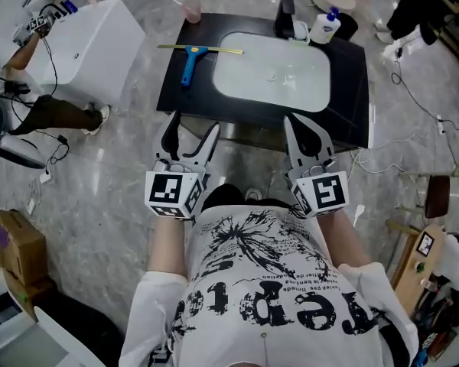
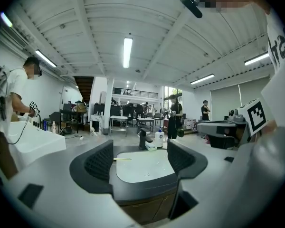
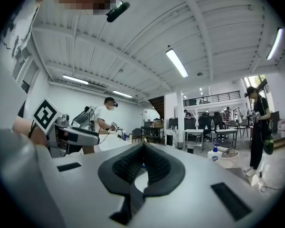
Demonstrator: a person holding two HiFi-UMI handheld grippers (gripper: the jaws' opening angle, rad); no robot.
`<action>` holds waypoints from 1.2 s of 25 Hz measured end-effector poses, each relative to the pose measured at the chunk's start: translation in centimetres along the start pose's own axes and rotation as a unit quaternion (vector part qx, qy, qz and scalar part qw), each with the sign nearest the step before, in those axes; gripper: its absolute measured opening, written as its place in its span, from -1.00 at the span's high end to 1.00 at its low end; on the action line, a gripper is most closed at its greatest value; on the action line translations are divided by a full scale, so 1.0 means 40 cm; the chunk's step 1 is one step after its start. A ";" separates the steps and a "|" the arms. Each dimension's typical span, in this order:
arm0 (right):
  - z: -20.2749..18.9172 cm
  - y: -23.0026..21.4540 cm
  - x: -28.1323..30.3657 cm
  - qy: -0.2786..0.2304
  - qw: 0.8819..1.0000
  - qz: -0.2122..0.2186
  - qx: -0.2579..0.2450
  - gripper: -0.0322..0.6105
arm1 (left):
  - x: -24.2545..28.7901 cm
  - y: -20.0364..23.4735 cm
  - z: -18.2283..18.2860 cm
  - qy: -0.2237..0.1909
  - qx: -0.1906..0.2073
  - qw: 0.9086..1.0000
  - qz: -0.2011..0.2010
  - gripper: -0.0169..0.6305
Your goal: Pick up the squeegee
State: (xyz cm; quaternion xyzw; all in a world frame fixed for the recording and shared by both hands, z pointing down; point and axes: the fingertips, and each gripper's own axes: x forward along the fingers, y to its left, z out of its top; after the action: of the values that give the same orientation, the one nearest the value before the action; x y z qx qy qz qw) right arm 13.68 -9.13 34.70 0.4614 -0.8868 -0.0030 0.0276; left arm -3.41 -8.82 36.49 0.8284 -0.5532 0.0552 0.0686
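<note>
While the squeegee (image 1: 193, 58) lies on the black counter (image 1: 344, 90), left tongs (image 1: 193, 125) gape empty, right tongs (image 1: 293, 123) sit pressed together.

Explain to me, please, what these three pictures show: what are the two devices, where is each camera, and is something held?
There is no robot here: a person holds a two-jaw gripper in each hand. The head view looks down from the person's head. The other two views come from a camera on each gripper, looking along its jaws. The left gripper is open and empty; the right gripper is shut on nothing. Ahead is a black counter with a white basin. A blue-handled squeegee lies left of the basin, untouched. A faucet and a soap bottle stand behind the basin.
</note>
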 end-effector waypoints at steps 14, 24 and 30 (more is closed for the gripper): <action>-0.098 -0.084 0.455 0.058 0.998 -0.007 0.006 0.86 | 0.381 0.364 -0.143 0.100 -0.029 0.995 0.003 -0.11; -0.271 -0.148 0.785 0.134 0.990 -0.044 0.027 0.85 | 0.685 0.615 -0.368 0.220 -0.063 0.973 -0.023 -0.11; -0.335 -0.185 0.884 0.163 0.984 -0.065 0.039 0.85 | 0.806 0.673 -0.481 0.290 -0.072 0.954 -0.033 -0.11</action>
State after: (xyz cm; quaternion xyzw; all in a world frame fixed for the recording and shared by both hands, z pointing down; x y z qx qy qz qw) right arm 0.18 -42.03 49.50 0.5133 -0.8378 0.1053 0.1532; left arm -16.30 -44.95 62.23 0.7877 -0.4840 0.2510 0.2870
